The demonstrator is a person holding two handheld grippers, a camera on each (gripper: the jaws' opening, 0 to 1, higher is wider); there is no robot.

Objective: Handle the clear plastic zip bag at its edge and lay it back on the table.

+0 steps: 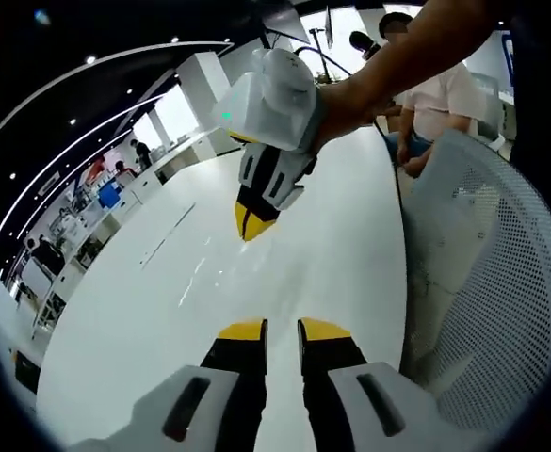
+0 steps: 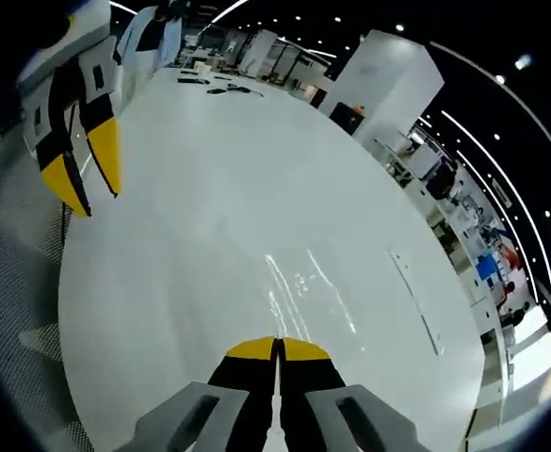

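**Both hand-held grippers above the counter, bag lying flat**

Your left hand-held gripper [image 1: 283,330] rises from the bottom of the left gripper view with its yellow-tipped black jaws a narrow gap apart and nothing between them. It hangs over the glossy white counter [image 1: 209,273], close to the counter's right edge as that view shows it. Beyond that edge stands a white mesh-backed chair [image 1: 501,282].

Your right hand-held gripper [image 2: 277,347] has its yellow tips pressed together, with no gap to be seen between them in the right gripper view. In the left gripper view it comes in from above, held in your hand [image 1: 350,94], its white body pointing down at the counter; there the tips also look closed, with nothing in them.

The clear plastic zip bag [image 2: 308,287] lies flat on the counter just ahead of the right hand-held gripper's tips in the right gripper view, showing mainly as pale glints and faint edges. Whether the tips touch its near edge cannot be told.

In the right gripper view the left hand-held gripper hangs at the upper left, near the counter's left edge. A seated person in a pale shirt [image 1: 440,99] is at the counter's far end.
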